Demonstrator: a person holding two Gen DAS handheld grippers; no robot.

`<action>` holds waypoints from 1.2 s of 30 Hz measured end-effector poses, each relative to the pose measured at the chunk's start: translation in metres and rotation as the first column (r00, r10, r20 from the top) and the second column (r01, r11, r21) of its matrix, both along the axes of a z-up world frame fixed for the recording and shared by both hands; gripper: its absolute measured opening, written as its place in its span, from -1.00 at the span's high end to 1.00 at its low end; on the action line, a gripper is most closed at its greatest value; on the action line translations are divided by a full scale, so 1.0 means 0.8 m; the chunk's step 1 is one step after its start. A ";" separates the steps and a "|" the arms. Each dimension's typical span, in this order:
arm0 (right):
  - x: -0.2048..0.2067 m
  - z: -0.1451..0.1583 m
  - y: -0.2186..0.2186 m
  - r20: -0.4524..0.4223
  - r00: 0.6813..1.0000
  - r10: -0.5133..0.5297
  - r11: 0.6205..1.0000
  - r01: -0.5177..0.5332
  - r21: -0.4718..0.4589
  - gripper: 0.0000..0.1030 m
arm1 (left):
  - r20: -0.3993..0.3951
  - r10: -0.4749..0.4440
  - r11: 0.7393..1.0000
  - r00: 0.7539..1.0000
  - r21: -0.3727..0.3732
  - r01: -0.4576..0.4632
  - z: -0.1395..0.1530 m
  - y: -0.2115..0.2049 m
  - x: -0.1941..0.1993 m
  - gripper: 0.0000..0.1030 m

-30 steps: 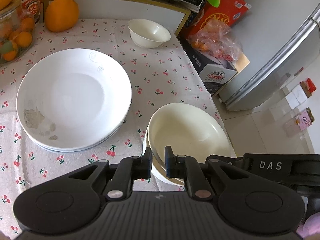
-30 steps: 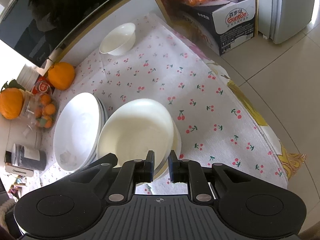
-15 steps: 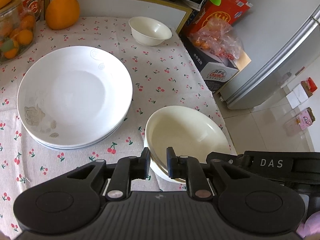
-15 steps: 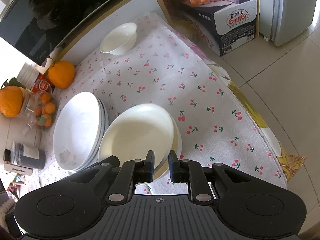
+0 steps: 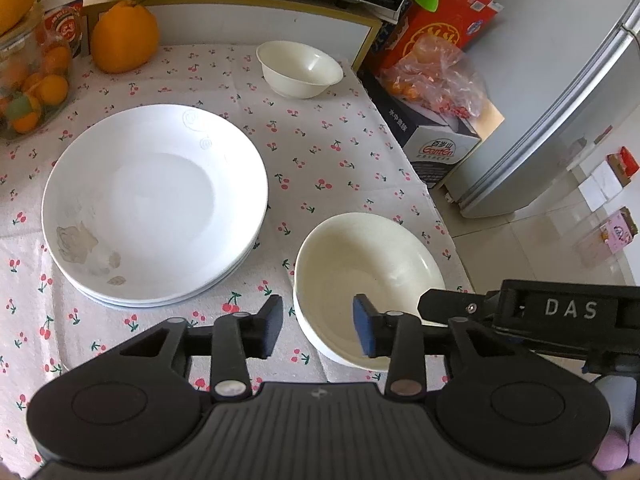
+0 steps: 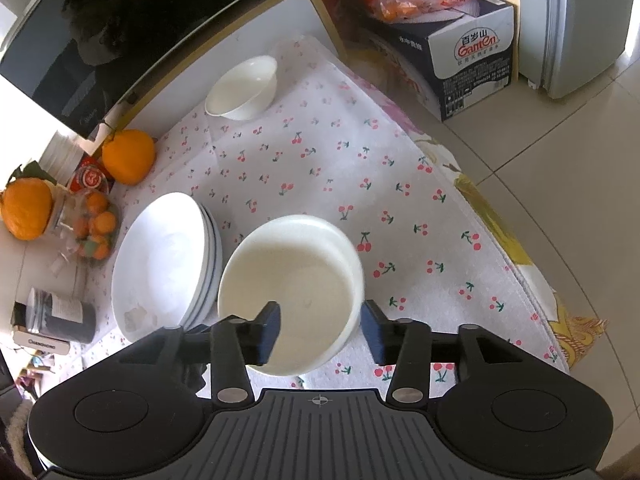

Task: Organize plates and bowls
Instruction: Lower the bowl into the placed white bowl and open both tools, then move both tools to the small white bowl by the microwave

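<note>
A: Where's the big bowl rel. to your jaws?

B: I've got the large cream bowl sitting on the tabletop, on the cherry-print cloth, near the front-right edge. My left gripper straddles its near-left rim: one pad outside on the cloth side, the other over the inside. Jaws have just been opening, now part open, rim between them but pads not pressing.

A: And the right one?

B: My right gripper is the same story at the near rim of that bowl: left pad over the inside, right pad just outside the wall. Jaws just opened too, roughly halfway, gripping nothing. From that cam the bowl looks like it sits in a second one, can't tell for sure.

A: Other dishes?

B: Stack of white plates just left of the bowl, close, prob. not touching. Small bowl at the far edge, well apart. Big orange fruit far-left, by a jar of small oranges.
</note>
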State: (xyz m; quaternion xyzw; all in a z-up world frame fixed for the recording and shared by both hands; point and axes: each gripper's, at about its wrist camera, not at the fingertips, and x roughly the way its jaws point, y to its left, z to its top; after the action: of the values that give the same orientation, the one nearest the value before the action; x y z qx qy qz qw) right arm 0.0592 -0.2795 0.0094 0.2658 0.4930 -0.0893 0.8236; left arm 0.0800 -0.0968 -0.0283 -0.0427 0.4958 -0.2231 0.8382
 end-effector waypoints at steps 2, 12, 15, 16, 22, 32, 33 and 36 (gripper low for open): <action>0.000 0.001 -0.001 0.006 1.000 -0.005 1.000 0.005 0.002 -0.17 | 0.005 0.005 1.000 1.000 0.002 -0.005 0.001 0.001 0.000 0.05; 0.003 0.000 -0.013 0.041 0.999 -0.035 0.999 0.033 0.026 -0.53 | 0.052 0.015 1.000 0.999 0.016 -0.015 0.010 0.003 0.000 -0.54; 0.007 -0.004 -0.019 0.080 0.995 -0.051 0.997 0.047 0.062 -0.69 | 0.059 0.020 1.000 0.998 0.011 -0.021 0.012 0.004 0.001 -0.76; 0.010 -0.007 -0.021 0.089 0.994 -0.055 0.996 0.049 0.072 -0.70 | 0.062 0.023 1.000 0.998 0.009 -0.024 0.013 0.005 0.002 -0.80; 0.029 -0.010 -0.029 0.114 0.992 -0.047 0.997 0.039 0.066 -0.75 | 0.120 0.037 0.997 0.992 0.060 -0.045 0.019 0.005 0.007 -0.96; 0.065 0.011 -0.033 0.199 0.980 0.025 0.996 -0.041 0.078 -0.87 | 0.166 0.080 0.991 0.983 0.088 -0.096 0.032 0.019 0.028 -0.99; 0.069 0.014 -0.035 0.205 0.979 0.019 0.995 -0.039 0.096 -0.87 | 0.176 0.089 0.990 0.980 0.089 -0.106 0.036 0.022 0.032 -0.99; 0.087 0.025 -0.041 0.230 0.973 0.033 0.990 -0.063 0.124 -0.87 | 0.196 0.118 0.988 0.973 0.079 -0.136 0.046 0.029 0.043 -0.99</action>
State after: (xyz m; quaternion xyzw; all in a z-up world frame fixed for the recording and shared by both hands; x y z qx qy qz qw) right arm 0.1287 -0.3120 0.0295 0.3155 0.4064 -0.0058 0.8575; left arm 0.1146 -0.0740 0.0086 -0.0141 0.4192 -0.1491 0.8955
